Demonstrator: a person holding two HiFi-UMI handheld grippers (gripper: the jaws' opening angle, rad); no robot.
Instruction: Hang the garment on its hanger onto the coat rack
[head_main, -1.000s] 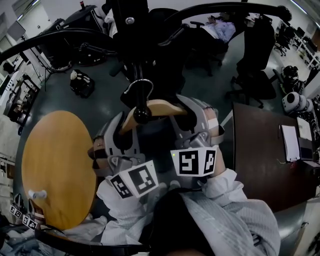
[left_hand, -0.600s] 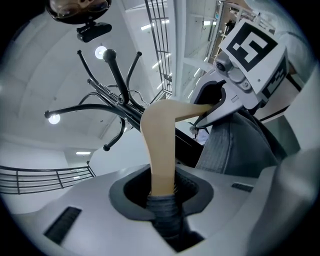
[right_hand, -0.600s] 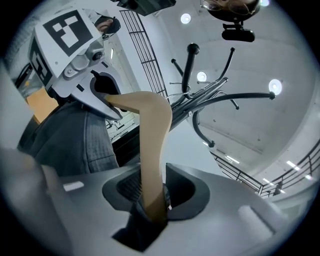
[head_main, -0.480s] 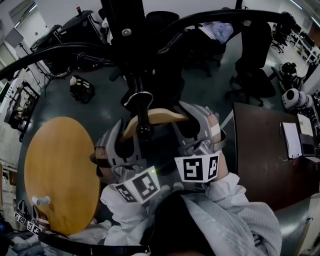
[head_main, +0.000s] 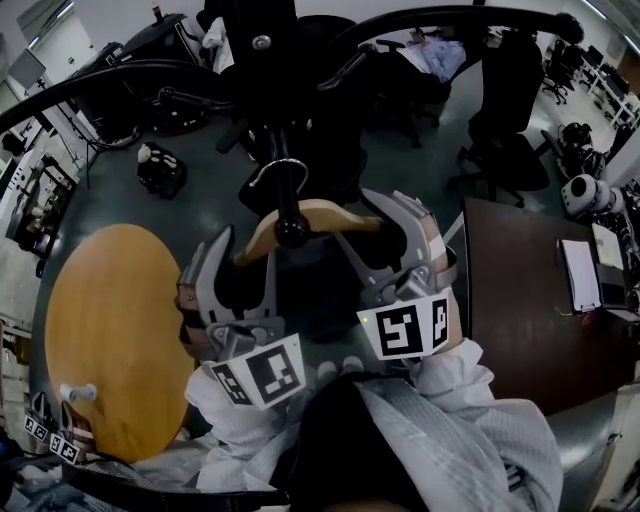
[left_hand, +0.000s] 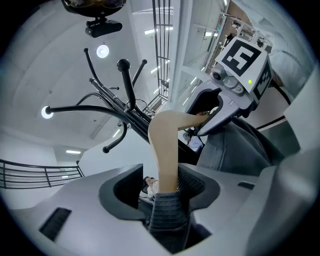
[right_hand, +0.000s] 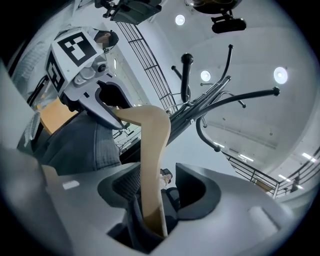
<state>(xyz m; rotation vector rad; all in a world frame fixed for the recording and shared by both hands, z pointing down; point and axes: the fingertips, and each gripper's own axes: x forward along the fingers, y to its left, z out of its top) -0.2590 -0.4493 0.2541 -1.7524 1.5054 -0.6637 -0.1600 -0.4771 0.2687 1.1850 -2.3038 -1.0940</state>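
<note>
A wooden hanger (head_main: 320, 215) hangs by its metal hook (head_main: 275, 170) on a black arm of the coat rack (head_main: 291, 233), with a dark grey garment (left_hand: 167, 220) draped over it. My left gripper (head_main: 245, 262) surrounds the hanger's left shoulder. Its jaws are opening: the wood (left_hand: 167, 145) rests by one pad, with a gap on the other side. My right gripper (head_main: 385, 235) surrounds the right shoulder, and its jaws are opening too, with the wood (right_hand: 152, 150) between them and space at one side. The rack's curved arms (right_hand: 200, 107) spread above.
A round wooden table (head_main: 110, 340) stands at the left and a dark desk (head_main: 530, 300) with papers (head_main: 580, 285) at the right. Office chairs (head_main: 510, 110) and a dark bag (head_main: 163, 170) stand on the floor beyond the rack.
Both grippers' jaws have spread wider round the hanger's shoulders. The hanger stays hooked on the rack arm.
</note>
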